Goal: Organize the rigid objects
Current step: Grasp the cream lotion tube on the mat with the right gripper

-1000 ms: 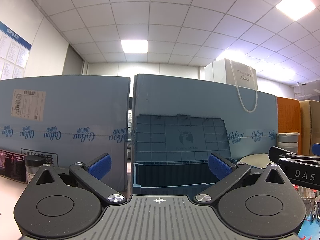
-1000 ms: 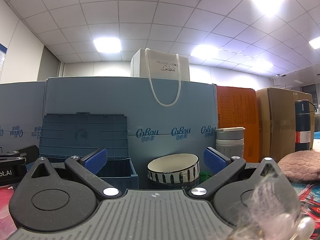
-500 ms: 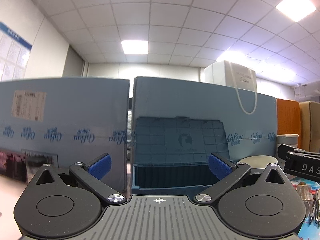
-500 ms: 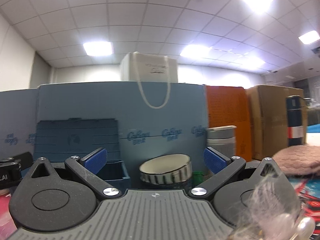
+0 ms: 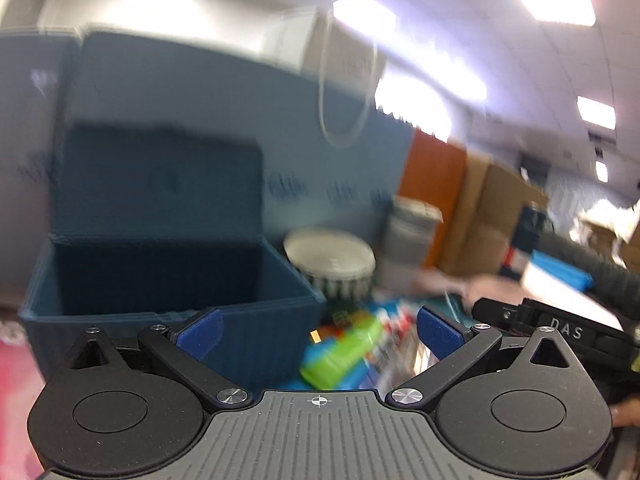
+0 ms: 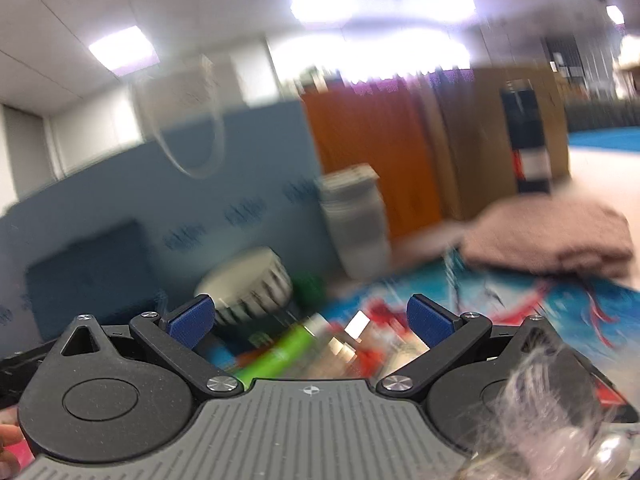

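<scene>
Blurred office, blue panels behind the worktop (image 5: 12, 344). Left wrist view: left hand-held gripper (image 5: 318, 326) wide open, empty; open blue bin (image 5: 256, 320) ahead-left, green bottle (image 5: 340, 356) between the fingers. Right wrist view: right hand-held gripper (image 6: 308, 318) wide open, empty; striped bowl (image 6: 250, 284) ahead-left.

a blurred, brightly printed desk (image 6: 500, 300) carries an open blue box (image 5: 168, 292), with a striped bowl (image 5: 332, 264) just beside it. a green tube (image 6: 280, 350), a grey container (image 6: 356, 220) and a pink cloth (image 6: 552, 236) lie on it too.
</scene>
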`<state>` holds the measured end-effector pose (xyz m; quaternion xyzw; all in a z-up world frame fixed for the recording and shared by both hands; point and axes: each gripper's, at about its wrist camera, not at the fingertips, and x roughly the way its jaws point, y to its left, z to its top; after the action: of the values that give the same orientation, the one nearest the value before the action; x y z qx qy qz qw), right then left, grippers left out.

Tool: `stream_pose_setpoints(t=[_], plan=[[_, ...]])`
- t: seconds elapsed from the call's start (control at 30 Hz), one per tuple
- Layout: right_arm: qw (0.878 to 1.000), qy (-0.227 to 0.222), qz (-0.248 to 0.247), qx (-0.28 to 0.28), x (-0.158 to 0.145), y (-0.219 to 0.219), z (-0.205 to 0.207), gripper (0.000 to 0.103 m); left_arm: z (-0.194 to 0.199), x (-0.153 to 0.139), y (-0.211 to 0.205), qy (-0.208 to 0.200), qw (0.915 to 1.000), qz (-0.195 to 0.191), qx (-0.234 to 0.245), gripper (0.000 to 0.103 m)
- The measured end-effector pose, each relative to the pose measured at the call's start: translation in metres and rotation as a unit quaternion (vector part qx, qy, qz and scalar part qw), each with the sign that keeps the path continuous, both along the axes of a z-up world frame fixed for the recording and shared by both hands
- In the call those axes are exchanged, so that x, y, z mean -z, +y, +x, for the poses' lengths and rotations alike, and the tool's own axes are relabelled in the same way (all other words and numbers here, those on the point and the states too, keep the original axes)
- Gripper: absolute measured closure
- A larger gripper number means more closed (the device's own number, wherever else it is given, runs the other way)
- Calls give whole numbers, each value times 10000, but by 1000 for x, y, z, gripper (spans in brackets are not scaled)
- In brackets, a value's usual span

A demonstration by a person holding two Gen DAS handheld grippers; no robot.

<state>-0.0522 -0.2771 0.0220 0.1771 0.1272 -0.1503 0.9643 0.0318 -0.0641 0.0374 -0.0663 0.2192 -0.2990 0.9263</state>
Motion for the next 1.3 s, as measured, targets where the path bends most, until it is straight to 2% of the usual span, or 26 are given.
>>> stream_pose_setpoints(t=[0.1,0.17,0.23,0.33,0.4,0.47,0.53,0.67,0.77,0.8,0.87,0.97,1.07,1.3], plan=[[9978,595,271,105,6,-23,8,0,10,-2,-12,397,9981,299,372,0],[9944,900,528,181,14,-38,14,0,13,-5,-14,574,9953,328,710,0],[9886,1133,953,278,22,-54,19,1,15,-5,-13,607,9936,252,921,0],[9748,1507,1557,531,34,-73,27,9,15,-4,-6,539,9929,224,1038,0],[9697,1664,1699,554,40,-78,33,15,16,-5,0,529,9937,230,959,0],[9663,1864,1647,669,44,-78,41,21,17,-7,6,498,9946,222,886,0],[9677,1958,1385,778,46,-76,50,32,20,-10,14,484,9954,148,818,0],[9655,2171,1086,939,45,-72,63,39,27,-14,24,476,9971,122,577,0],[9630,2322,939,991,45,-70,71,50,30,-17,30,454,9976,45,513,0],[9621,2390,853,997,45,-68,75,58,31,-18,32,444,9978,36,497,0],[9608,2489,701,998,44,-64,81,59,32,-20,37,399,9982,26,454,0],[9619,2458,736,941,41,-62,79,61,34,-24,46,307,9989,-2,359,0],[9680,2253,684,865,31,-53,70,63,39,-26,56,281,9995,-35,159,0],[9853,1462,740,491,-9,-23,35,64,50,-31,85,261,9990,-239,-264,0]])
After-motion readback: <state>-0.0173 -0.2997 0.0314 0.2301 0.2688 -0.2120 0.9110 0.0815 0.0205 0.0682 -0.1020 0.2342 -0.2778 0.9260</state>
